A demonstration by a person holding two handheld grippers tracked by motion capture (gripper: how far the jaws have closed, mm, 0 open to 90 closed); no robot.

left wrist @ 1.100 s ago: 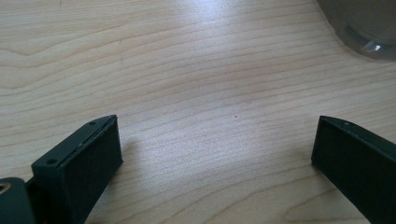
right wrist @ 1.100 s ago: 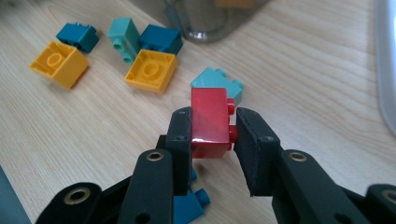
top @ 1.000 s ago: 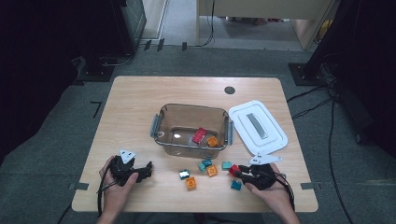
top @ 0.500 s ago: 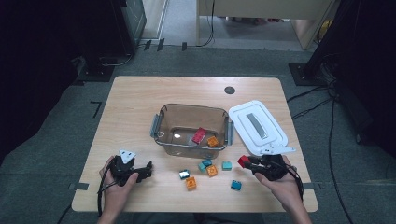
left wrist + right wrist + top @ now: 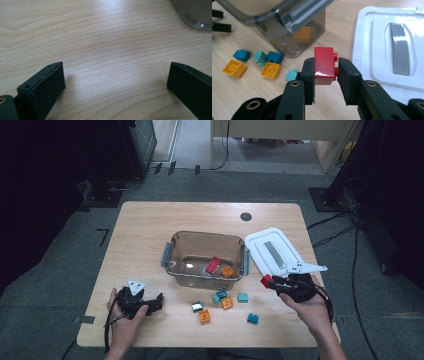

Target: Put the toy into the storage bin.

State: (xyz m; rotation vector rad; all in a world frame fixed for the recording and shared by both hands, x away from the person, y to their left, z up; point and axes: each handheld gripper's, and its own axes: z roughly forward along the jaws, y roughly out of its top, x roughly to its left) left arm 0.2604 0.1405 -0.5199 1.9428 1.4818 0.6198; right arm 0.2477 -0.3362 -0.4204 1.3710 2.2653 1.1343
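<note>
High view: right hand-held gripper (image 5: 270, 283) has lifted red brick (image 5: 266, 280).

My right gripper (image 5: 325, 72) is black, with flat ribbed pads and brass-ringed screw holes along its arms. My left gripper (image 5: 150, 302) is black too. Each carries a grey three-cornered plate and trails a black cable.

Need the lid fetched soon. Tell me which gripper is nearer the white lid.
Right. The right gripper, holding a red brick, hovers beside the white lid; the left gripper rests across the table, beyond the clear bin.
</note>
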